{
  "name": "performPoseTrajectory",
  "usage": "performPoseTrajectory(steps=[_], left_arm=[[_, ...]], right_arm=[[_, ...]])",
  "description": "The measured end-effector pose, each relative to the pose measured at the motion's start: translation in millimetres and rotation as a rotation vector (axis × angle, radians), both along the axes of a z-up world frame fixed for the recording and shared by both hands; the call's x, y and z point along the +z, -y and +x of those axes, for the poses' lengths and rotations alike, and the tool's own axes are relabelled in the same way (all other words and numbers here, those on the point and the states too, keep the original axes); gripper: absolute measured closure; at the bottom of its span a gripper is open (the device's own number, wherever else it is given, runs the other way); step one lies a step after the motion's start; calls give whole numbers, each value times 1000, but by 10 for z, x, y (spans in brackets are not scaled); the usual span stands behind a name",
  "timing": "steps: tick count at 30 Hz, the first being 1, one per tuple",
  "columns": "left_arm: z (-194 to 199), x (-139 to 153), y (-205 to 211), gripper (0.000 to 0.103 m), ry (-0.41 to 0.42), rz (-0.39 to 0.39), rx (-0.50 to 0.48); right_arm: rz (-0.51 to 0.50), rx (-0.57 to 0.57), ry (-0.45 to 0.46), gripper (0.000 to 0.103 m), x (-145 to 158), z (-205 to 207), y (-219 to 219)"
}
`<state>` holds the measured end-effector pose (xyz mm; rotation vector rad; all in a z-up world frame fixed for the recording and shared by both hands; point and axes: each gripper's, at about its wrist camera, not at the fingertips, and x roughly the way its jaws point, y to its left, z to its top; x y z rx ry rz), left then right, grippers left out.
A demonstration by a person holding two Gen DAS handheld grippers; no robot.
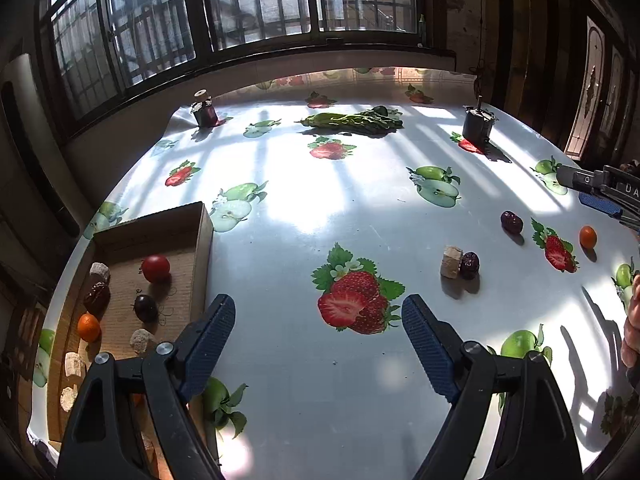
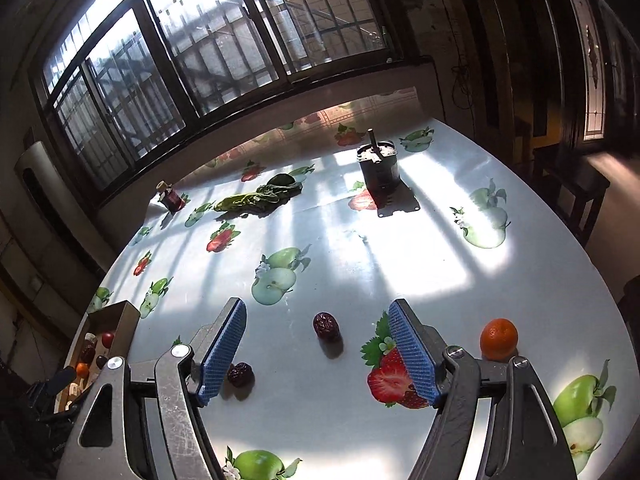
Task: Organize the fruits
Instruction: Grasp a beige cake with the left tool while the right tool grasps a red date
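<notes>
A cardboard box (image 1: pixel 202 240) at the table's left holds a red tomato (image 1: pixel 156 268), a dark plum (image 1: pixel 145 308), an orange (image 1: pixel 88 327), a dark date (image 1: pixel 97 298) and several beige cubes. On the table lie a beige cube (image 1: pixel 451 262) touching a dark date (image 1: pixel 469 265), another date (image 1: pixel 511 222) and a small orange (image 1: pixel 587 237). My left gripper (image 1: pixel 318 310) is open and empty above the table, right of the box. My right gripper (image 2: pixel 316 312) is open and empty, with a date (image 2: pixel 326 326) between its fingers' line; another date (image 2: pixel 241 374) and the orange (image 2: pixel 499 339) lie beside.
The tablecloth (image 1: pixel 340 208) is printed with strawberries and apples. Leafy greens (image 1: pixel 352 121), a small dark jar (image 1: pixel 205 112) and a dark can (image 1: pixel 477 124) stand at the far side by the window. The right gripper shows at the left wrist view's right edge (image 1: pixel 600 196).
</notes>
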<state>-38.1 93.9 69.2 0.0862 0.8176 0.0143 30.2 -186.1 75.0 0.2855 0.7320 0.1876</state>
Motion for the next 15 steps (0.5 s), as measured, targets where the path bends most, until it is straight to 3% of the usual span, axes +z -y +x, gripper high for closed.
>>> performPoseTrajectory(steps=[3, 5, 6, 8, 10, 15], left_arm=[[221, -125, 234, 18, -25, -50, -77], [378, -218, 358, 21, -46, -110, -130], [454, -268, 412, 25, -57, -141, -154], [569, -353, 482, 45, -81, -186, -193], [671, -453, 530, 54, -108, -209, -205], [804, -584, 503, 65, -149, -297, -226]], right_arm=[[-29, 6, -72, 34, -175, 212, -66], [-61, 30, -129, 54, -309, 377, -148], [-80, 40, -146, 55, -364, 440, -192], [-120, 52, -158, 58, -458, 507, -266], [-139, 70, -157, 58, -522, 536, -322], [-172, 106, -178, 58, -661, 604, -402]])
